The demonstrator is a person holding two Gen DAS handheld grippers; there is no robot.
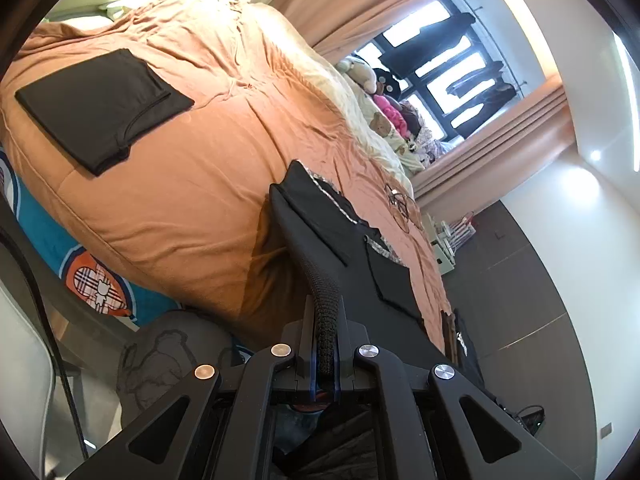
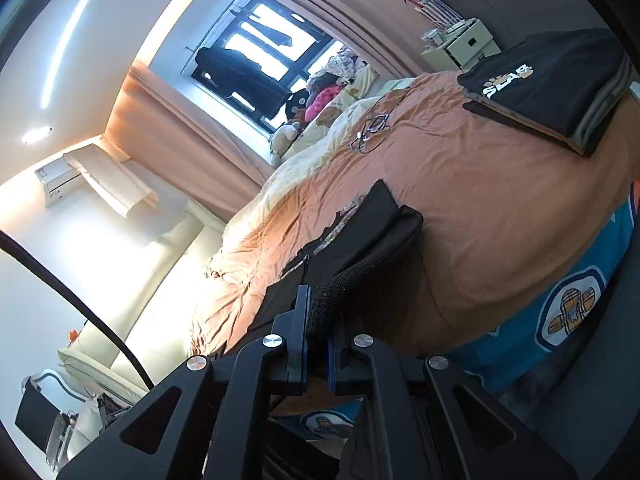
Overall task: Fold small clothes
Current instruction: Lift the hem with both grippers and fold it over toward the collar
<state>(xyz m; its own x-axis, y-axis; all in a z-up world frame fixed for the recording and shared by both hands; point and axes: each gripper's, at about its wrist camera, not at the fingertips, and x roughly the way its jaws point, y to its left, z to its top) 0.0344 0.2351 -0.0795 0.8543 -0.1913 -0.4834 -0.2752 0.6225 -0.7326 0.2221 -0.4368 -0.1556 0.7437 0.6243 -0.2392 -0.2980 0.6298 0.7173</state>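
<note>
Wide bed under a rumpled orange cover, filling most of both wrist views. Blue patterned sheet showing below the cover's edge along the bed's side. Pink-beige curtains framing a bright window beyond the far end of the bed, dark clothes hanging outside the glass. Pale yellow blanket lying along the far edge, soft toys heaped near the window.

Flat on the cover in the left wrist view, well apart from the grippers: a folded black garment, squared off, lying alone. In the right wrist view, near the bed's corner: a stack of folded dark clothes, white lettering on the top piece. Thin black cable with a small light part lying on the cover between that stack and the pale blanket.

Stretched between the two grippers, raised off the cover: a small black garment with a lace-like trimmed edge, seen also from the right side, hanging over the near part of the bed.

Left gripper pressed together on a thick ribbed black band of that garment, the band running up out of the jaws. Right gripper likewise pinched on a ribbed black edge of the same garment, blue pads tight against the cloth.
</note>
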